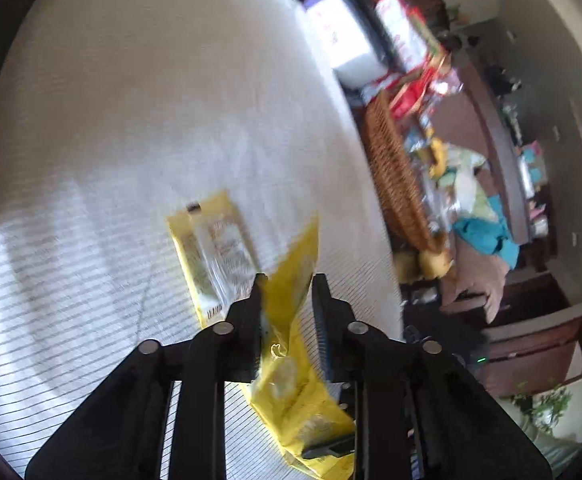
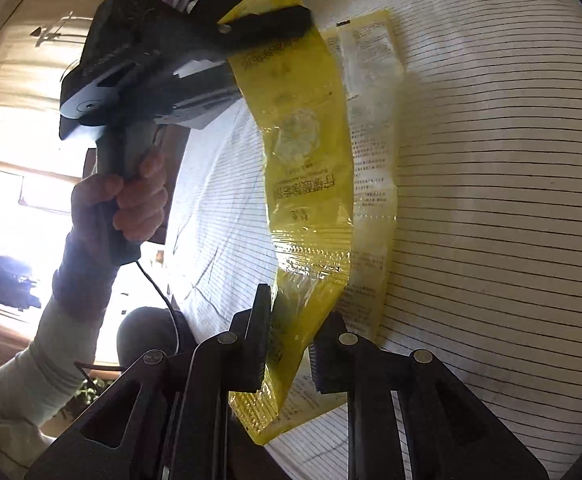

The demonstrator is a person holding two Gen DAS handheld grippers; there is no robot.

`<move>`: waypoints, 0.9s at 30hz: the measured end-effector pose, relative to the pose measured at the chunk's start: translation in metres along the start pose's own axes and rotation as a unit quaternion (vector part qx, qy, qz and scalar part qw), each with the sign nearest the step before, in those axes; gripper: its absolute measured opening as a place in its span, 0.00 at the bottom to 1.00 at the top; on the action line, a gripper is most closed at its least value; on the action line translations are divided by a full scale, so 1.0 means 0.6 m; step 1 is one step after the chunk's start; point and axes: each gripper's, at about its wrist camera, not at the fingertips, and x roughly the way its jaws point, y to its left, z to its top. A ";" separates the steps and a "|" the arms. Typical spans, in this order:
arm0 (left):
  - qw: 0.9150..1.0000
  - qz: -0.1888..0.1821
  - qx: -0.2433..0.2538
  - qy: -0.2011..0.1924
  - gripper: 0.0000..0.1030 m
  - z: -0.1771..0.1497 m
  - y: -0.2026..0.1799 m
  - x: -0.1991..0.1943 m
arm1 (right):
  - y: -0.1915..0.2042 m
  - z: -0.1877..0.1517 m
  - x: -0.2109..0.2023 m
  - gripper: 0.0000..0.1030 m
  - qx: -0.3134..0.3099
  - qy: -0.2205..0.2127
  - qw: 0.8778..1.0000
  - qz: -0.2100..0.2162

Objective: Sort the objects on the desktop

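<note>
A long yellow packet (image 1: pixel 291 364) hangs in the air between both grippers, above a striped white cloth (image 1: pixel 91 320). My left gripper (image 1: pixel 287 280) has the packet's upper part between its fingers, with a gap on the right side. In the right wrist view the same packet (image 2: pixel 311 168) runs from the left gripper (image 2: pixel 267 20), which pinches its top end, down to my right gripper (image 2: pixel 299 320), whose fingers stand apart around its lower end. A second yellow packet (image 1: pixel 215 252) lies flat on the cloth; it also shows in the right wrist view (image 2: pixel 371 56).
A wicker basket (image 1: pixel 395 176) full of snacks sits past the cloth's right edge, with boxes (image 1: pixel 347 36) behind it. A brown sofa (image 1: pixel 479 276) and shelves lie beyond. A hand (image 2: pixel 131 200) holds the left gripper's handle.
</note>
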 end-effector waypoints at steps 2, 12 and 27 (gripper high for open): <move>1.000 -0.020 0.002 -0.019 0.29 0.009 -0.005 -0.021 | 0.002 0.003 0.000 0.16 -0.004 -0.004 1.000 -0.005; 0.995 0.063 0.053 -0.054 0.29 -0.014 -0.052 -0.048 | -0.015 -0.012 -0.022 0.18 0.034 -0.057 0.998 -0.005; 0.983 0.178 0.038 -0.006 0.30 -0.049 -0.029 0.048 | 0.008 0.001 -0.005 0.18 -0.038 -0.045 0.996 -0.065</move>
